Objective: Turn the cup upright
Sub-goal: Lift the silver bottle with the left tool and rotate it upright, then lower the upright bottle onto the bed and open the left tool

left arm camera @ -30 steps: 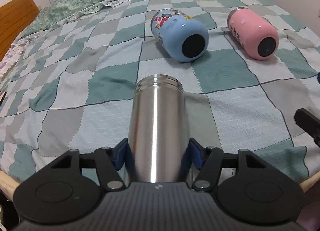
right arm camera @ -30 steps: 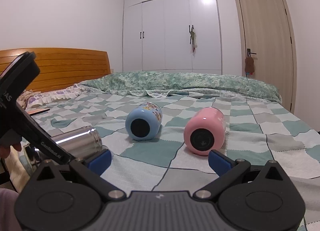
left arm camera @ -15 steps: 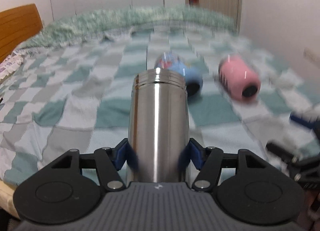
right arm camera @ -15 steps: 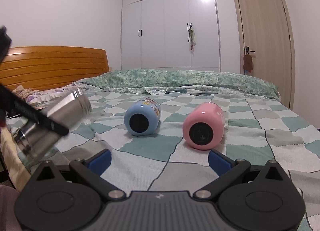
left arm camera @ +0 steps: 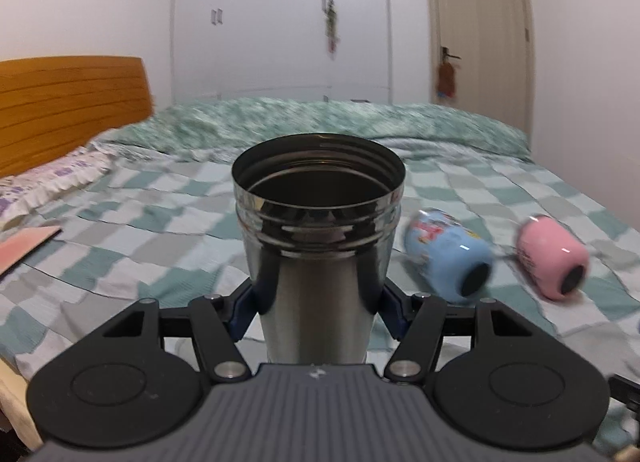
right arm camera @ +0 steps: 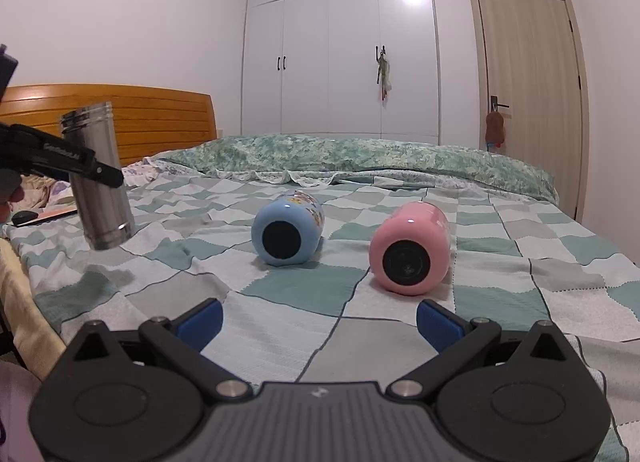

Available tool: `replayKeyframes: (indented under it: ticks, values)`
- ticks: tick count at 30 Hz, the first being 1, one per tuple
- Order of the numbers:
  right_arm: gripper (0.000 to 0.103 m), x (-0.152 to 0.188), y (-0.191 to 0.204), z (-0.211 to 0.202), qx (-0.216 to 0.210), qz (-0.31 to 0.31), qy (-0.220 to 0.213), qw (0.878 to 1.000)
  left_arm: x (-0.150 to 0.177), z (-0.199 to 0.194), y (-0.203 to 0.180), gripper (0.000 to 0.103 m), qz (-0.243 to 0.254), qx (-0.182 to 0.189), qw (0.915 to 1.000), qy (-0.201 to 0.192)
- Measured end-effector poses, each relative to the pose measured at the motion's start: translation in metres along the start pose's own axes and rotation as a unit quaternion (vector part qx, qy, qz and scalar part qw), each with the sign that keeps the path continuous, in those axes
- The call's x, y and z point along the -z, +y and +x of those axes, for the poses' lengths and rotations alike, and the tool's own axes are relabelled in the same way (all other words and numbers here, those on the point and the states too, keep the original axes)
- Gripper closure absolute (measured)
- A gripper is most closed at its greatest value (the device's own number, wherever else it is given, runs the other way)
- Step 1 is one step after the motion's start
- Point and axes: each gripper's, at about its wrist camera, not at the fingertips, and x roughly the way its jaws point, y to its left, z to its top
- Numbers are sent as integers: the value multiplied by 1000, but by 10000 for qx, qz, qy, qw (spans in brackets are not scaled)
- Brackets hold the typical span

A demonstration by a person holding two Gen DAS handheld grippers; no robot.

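My left gripper (left arm camera: pixel 318 312) is shut on a steel cup (left arm camera: pixel 318 246) and holds it in the air above the bed, nearly upright, open mouth up. In the right wrist view the steel cup (right arm camera: pixel 98 178) hangs at the far left, tilted slightly, its base clear of the quilt. A blue cup (right arm camera: pixel 287 233) and a pink cup (right arm camera: pixel 412 248) lie on their sides mid-bed, bases towards me. They also show in the left wrist view, blue cup (left arm camera: pixel 448 258), pink cup (left arm camera: pixel 552 258). My right gripper (right arm camera: pixel 319 320) is open and empty, low over the quilt in front of them.
The checked quilt (right arm camera: pixel 304 286) covers the bed. A wooden headboard (right arm camera: pixel 132 118) stands at the left, a folded green duvet (right arm camera: pixel 340 158) at the back. A pink book (left arm camera: pixel 24 248) lies near the left edge. Wardrobe (right arm camera: pixel 340 54) and door (right arm camera: pixel 528 94) are behind.
My left gripper has lifted the steel cup off the quilt and swung it from lying flat to nearly upright, mouth up. The right gripper has stayed almost still and open.
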Motion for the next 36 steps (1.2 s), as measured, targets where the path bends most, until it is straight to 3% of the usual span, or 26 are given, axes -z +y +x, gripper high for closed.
replayKeyframes:
  ticks: [3,7,9,15,16,17,19,24,30,36]
  values:
    - [0,0,2,1,14,-32,-2,10000,4,16,8,40,-80,-155,9998,30]
    - [0,1,5,2,18,-72,7,10000,23,50,18,40,-220,-153,9982,542]
    - [0,0,7,2,17,-95,-3,10000,31,50,21,40,-154,-117,9992,355]
    - [0,-1,10,1,13,-130,-27,9999,27,47,21,39,-80,-57,9990,428]
    - [0,-1,10,0,5,-130,-23,9999,27,46,22,30,-92,-79,9990,439]
    - [0,-2,11,-1,-5,-133,-25,9999,25,43,23,12,-129,-141,9990,416]
    - [0,-4,14,-7,-18,-162,-62,9998,21,27,26,0,-178,-176,9996,137]
    - [0,-7,22,-28,8,-153,-197,9997,14,-27,32,0,-323,23,9989,-352]
    - [0,-8,32,-62,173,-36,-414,9990,23,-93,20,0,-146,339,9949,-941]
    - [0,-5,46,-86,236,-23,-400,9989,51,-129,5,0,-196,731,9939,-799]
